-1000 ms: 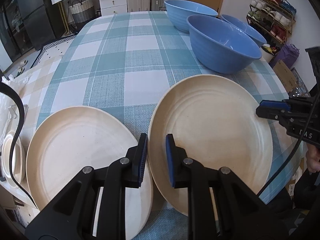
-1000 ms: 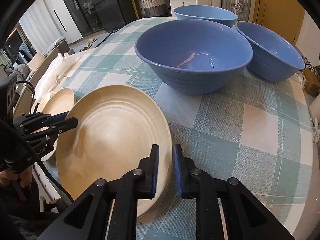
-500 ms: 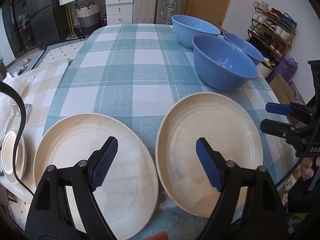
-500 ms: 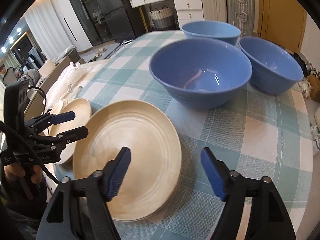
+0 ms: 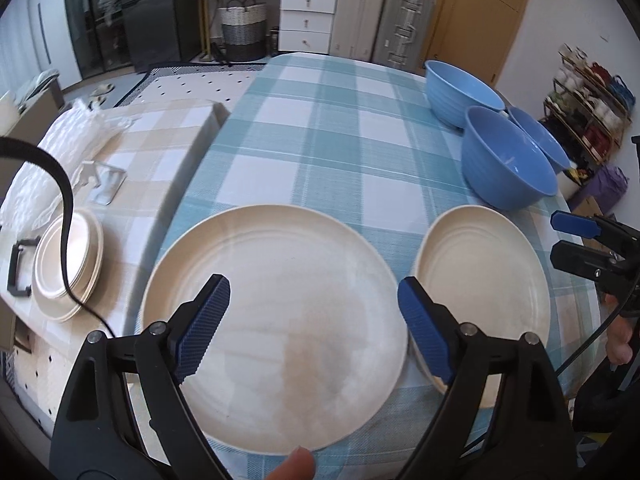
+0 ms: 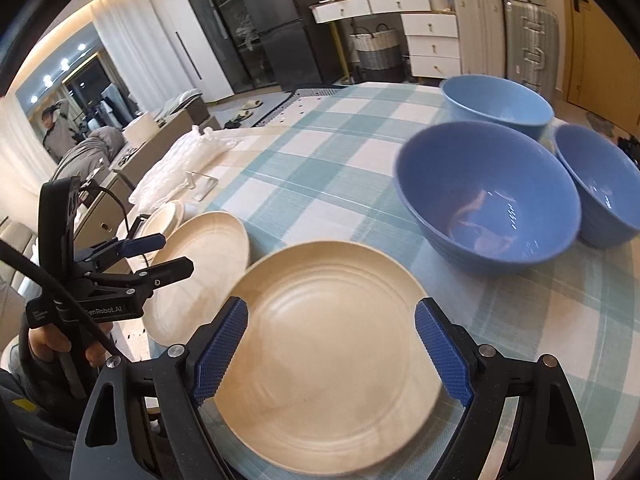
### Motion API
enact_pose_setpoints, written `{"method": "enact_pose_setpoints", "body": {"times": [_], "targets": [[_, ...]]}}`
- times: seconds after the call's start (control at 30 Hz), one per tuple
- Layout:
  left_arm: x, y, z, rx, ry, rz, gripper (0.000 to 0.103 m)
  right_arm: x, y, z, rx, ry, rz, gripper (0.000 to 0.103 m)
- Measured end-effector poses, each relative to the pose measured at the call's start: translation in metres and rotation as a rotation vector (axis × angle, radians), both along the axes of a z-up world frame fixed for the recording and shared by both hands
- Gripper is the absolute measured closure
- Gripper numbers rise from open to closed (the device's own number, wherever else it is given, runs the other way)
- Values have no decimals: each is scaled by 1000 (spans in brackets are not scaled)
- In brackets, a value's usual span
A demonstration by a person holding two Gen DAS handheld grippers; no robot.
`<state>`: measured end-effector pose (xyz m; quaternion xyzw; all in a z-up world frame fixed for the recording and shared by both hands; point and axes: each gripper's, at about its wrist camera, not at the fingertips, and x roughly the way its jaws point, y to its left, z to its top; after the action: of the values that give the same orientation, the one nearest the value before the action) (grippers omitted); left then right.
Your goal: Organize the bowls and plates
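Two cream plates lie side by side at the near edge of the checked table. My left gripper [image 5: 316, 328] is open above the left plate [image 5: 276, 320], empty. My right gripper [image 6: 332, 354] is open above the right plate [image 6: 332, 360], empty. The right plate also shows in the left wrist view [image 5: 484, 288], and the left plate in the right wrist view [image 6: 204, 264]. Three blue bowls stand close together further back on the right: the nearest [image 6: 488, 196], one behind it [image 6: 496, 104] and one to its right [image 6: 596, 184].
A stack of small cream plates [image 5: 68, 260] sits on a beige-checked surface [image 5: 160, 148] left of the table, with a clear stand [image 5: 102, 184] and white bag [image 5: 68, 132]. The blue-checked tablecloth [image 5: 340, 132] stretches behind the plates. A shoe rack [image 5: 588, 120] stands right.
Both grippers went from shut to wide open and drew back and up from the plates. The left gripper has shifted left, now over the left plate.
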<state>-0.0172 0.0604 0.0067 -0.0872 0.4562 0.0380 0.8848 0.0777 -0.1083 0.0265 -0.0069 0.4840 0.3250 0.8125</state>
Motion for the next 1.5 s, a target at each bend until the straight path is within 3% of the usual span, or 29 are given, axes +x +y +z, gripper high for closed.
{"method": "enact_pose_setpoints", "body": {"times": [0.03, 0.53, 1.5], "targets": [[-5, 6, 0, -7, -3, 14, 2, 1, 4, 1, -2, -3, 9, 16], [-54, 66, -21, -46, 42, 204, 2, 12, 79, 1, -29, -25, 194, 16], [-59, 93, -58, -84, 86, 262, 2, 35, 156, -27, -138, 36, 315, 16]]}}
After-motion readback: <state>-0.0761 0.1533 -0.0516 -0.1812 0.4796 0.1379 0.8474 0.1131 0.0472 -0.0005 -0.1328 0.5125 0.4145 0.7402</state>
